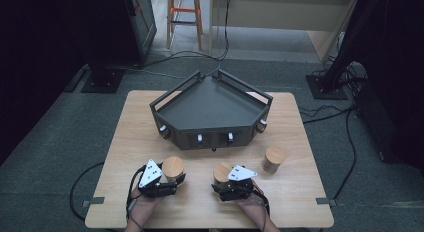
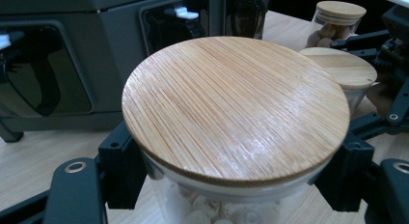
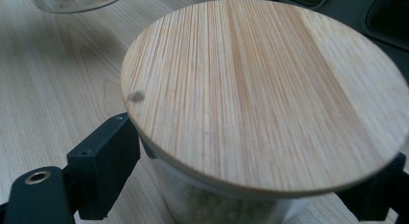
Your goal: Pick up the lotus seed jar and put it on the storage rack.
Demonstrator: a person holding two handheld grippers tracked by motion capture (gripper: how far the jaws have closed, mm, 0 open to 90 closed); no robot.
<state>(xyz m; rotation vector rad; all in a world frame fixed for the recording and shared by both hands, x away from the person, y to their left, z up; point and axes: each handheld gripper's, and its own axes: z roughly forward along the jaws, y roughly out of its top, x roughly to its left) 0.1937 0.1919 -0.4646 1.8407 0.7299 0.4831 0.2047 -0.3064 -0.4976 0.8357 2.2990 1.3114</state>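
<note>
Two glass jars with round bamboo lids stand close to the table's near edge. My left gripper (image 1: 169,180) is shut on the left jar (image 1: 173,167), its jaws pressing the glass just under the lid (image 2: 236,108); white pieces show inside. My right gripper (image 1: 223,184) is shut on the right jar (image 1: 221,172), gripping it below its lid (image 3: 270,89); pale contents show through the glass. In the left gripper view the right jar (image 2: 340,67) sits lower than the left jar's lid, between the right gripper's black fingers (image 2: 393,93).
A third lidded jar (image 1: 274,159) with brown pieces stands free at the right, also in the left gripper view (image 2: 340,16). A dark angular tray (image 1: 210,112) with front openings fills the table's middle and back. Bare wood (image 1: 295,202) lies at the right.
</note>
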